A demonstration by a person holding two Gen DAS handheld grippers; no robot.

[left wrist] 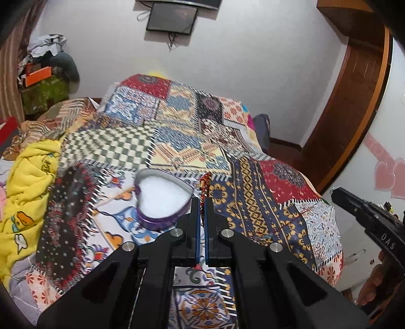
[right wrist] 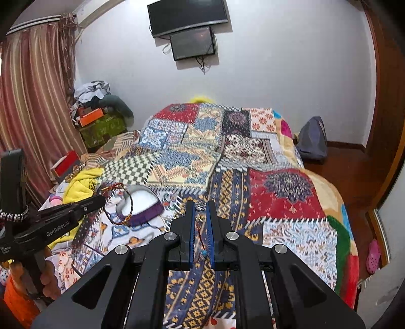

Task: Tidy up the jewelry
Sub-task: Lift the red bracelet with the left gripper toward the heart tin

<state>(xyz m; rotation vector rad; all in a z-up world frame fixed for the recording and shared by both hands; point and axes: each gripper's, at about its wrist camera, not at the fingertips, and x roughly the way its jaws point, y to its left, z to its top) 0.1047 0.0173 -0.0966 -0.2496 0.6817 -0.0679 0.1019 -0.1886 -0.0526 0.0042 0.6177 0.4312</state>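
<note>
My left gripper [left wrist: 201,202] is shut on a red-and-gold bracelet [left wrist: 204,183], whose end sticks up past the fingertips. In the right wrist view that bracelet [right wrist: 129,202] hangs as a loop from the left gripper [right wrist: 102,198], over the box. The purple heart-shaped box [left wrist: 162,200] with its white lining lies open on the quilt, just left of the left fingers. My right gripper [right wrist: 201,205] is shut on a thread bracelet with a clear charm [right wrist: 200,204]. Its red thread and blue bead [right wrist: 203,252] dangle between the pads. The right gripper [left wrist: 336,193] shows at the right edge of the left wrist view.
A patchwork quilt [right wrist: 278,187] covers the bed. A yellow blanket [left wrist: 27,177] is bunched at its left side. Beyond are a striped curtain [right wrist: 30,96], a pile of clutter [right wrist: 101,119], wall screens [right wrist: 187,17], a bag on the floor [right wrist: 312,139] and a wooden door [left wrist: 354,101].
</note>
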